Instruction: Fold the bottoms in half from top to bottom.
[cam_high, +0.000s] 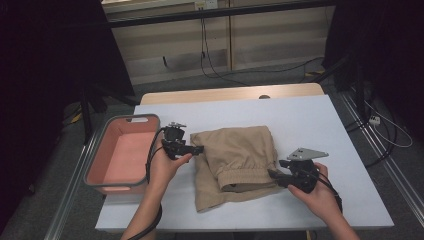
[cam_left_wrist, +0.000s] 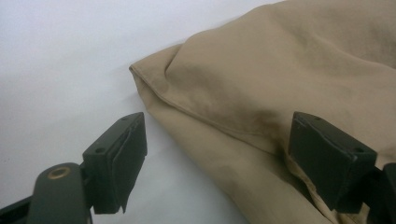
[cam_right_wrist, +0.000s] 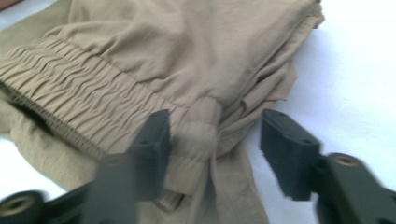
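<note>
Folded tan shorts (cam_high: 235, 160) with an elastic waistband lie in the middle of the white table (cam_high: 300, 115). My left gripper (cam_high: 200, 149) is at the cloth's left edge. In the left gripper view it (cam_left_wrist: 215, 151) stands open, one jaw over bare table and the other over the tan fabric (cam_left_wrist: 280, 70). My right gripper (cam_high: 272, 173) is at the lower right corner of the shorts. In the right gripper view it (cam_right_wrist: 215, 140) is open around a bunched end of the waistband (cam_right_wrist: 198, 126), with a gap on the right side.
A pink basket with a grey rim (cam_high: 95, 165) sits at the table's left edge, close to my left hand. Cables run over the floor behind the table. Bare table surface lies to the right and at the back.
</note>
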